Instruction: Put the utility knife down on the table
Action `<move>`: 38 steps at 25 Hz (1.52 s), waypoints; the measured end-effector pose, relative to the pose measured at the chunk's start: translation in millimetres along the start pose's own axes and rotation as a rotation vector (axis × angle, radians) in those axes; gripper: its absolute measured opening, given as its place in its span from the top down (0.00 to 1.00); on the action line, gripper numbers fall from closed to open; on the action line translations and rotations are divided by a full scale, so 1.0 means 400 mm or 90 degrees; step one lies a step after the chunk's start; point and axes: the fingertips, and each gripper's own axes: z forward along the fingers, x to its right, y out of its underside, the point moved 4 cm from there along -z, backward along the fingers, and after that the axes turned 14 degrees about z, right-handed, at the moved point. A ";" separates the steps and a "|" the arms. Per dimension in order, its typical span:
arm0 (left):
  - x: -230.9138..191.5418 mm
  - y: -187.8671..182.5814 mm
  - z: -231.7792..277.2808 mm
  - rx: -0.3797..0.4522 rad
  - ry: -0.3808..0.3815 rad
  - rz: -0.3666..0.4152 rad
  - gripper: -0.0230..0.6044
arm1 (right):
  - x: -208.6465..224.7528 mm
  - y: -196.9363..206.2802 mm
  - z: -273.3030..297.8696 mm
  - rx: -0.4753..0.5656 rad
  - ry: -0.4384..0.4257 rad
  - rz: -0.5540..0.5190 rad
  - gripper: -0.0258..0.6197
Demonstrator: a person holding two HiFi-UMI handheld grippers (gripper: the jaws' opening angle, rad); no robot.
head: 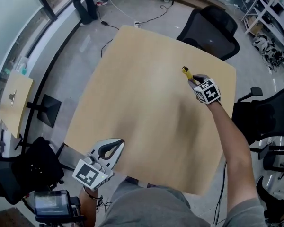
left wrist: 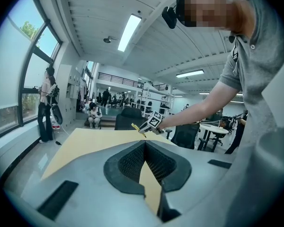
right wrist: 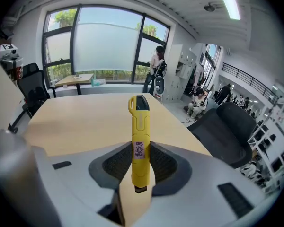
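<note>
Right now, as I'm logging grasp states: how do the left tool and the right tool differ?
The right tool is shut on the yellow utility knife; the left tool is shut on nothing. The right tool reaches over the far right of the table on an outstretched arm; the left tool sits at the table's near left edge. Both carry a marker cube.

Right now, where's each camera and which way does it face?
Head view: on head, steeply down at table; right forearm, left gripper, right gripper.
Left gripper view: along its shut empty jaws over table; torso, right arm.
Right gripper view: along jaws clamping utility knife, toward windows.
Shared: all show table, utility knife.
</note>
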 end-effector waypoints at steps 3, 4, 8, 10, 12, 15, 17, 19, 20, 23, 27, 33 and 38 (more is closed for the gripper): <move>0.005 0.000 0.011 -0.024 0.013 -0.001 0.96 | 0.014 0.021 0.016 -0.019 0.007 -0.018 0.78; 0.004 0.003 0.014 -0.032 0.009 -0.007 0.96 | 0.011 0.027 0.037 -0.025 0.002 -0.025 0.78; -0.005 0.005 0.040 -0.022 0.001 -0.013 0.96 | 0.023 0.049 0.081 -0.047 0.007 -0.060 0.78; -0.011 0.007 0.043 -0.011 0.005 -0.005 0.96 | 0.026 0.056 0.086 -0.054 0.018 -0.074 0.78; -0.014 0.012 0.043 -0.009 0.005 -0.001 0.96 | 0.018 0.062 0.102 -0.059 0.017 -0.086 0.78; -0.015 0.016 0.050 -0.004 0.006 0.000 0.96 | 0.013 0.068 0.118 -0.068 0.015 -0.106 0.78; -0.015 0.019 0.054 -0.006 0.007 -0.001 0.96 | 0.008 0.073 0.127 -0.074 0.012 -0.121 0.78; -0.014 0.023 0.056 -0.009 0.007 -0.004 0.96 | 0.003 0.080 0.138 -0.085 0.010 -0.140 0.78; -0.013 0.025 0.058 -0.009 0.008 -0.003 0.96 | 0.000 0.085 0.143 -0.090 0.009 -0.149 0.78; -0.011 0.031 0.061 -0.009 0.011 -0.003 0.96 | -0.005 0.095 0.155 -0.100 0.006 -0.165 0.78; -0.013 0.039 0.064 -0.012 0.013 -0.006 0.96 | -0.008 0.104 0.170 -0.113 0.007 -0.190 0.78; -0.016 0.060 0.069 -0.012 0.021 -0.012 0.96 | -0.012 0.131 0.194 -0.135 0.010 -0.223 0.78; -0.027 0.072 0.068 -0.010 0.022 -0.011 0.96 | -0.027 0.152 0.224 -0.156 0.003 -0.253 0.78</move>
